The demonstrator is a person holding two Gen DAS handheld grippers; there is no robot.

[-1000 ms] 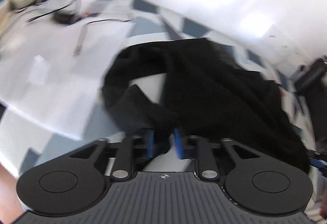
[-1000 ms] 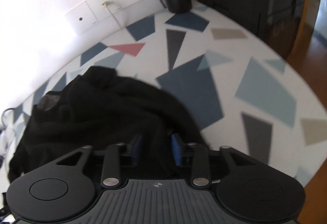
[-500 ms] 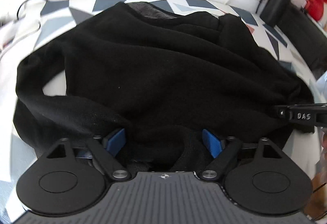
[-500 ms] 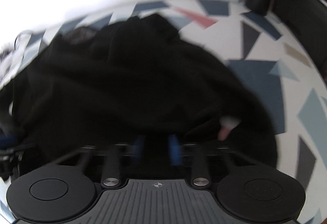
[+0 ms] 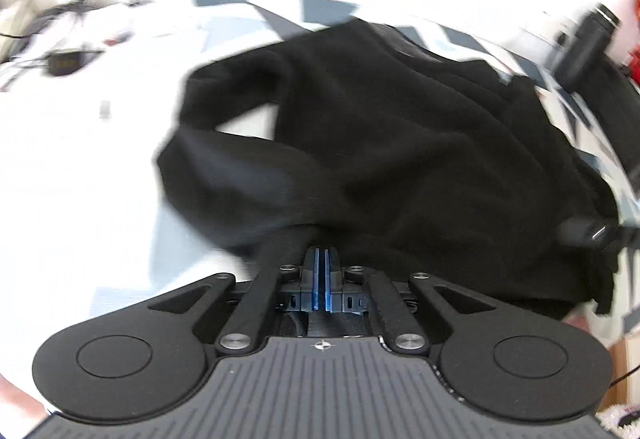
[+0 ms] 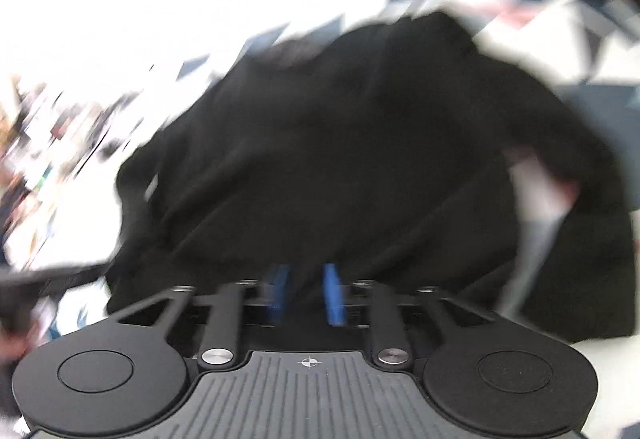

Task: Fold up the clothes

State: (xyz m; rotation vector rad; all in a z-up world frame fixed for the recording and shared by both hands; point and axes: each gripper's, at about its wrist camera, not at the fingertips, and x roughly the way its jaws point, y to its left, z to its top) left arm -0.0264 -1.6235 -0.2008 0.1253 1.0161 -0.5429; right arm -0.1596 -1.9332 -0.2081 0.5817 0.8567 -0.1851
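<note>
Patterned table point(image 5: 120, 167) – one black garment point(image 5: 400, 143); left gripper point(image 5: 321, 259) closed, right gripper point(image 6: 306, 279) opening.

L gripper point(image 5: 321, 259) fingers pressed together, tilted down; R gripper point(image 6: 306, 285) fingers apart, opening.

Both my cameras ride just behind the jaws and look steeply down along them at the table point(image 5: 72, 167). My left view sits close over the near edge of the black garment point(image 5: 400, 143), facing the far wall. My right view, badly blurred, looks from equally close. Both share that garment point(image 6: 340, 143) and the patterned tabletop point(image 6: 600, 19) beyond it.
</note>
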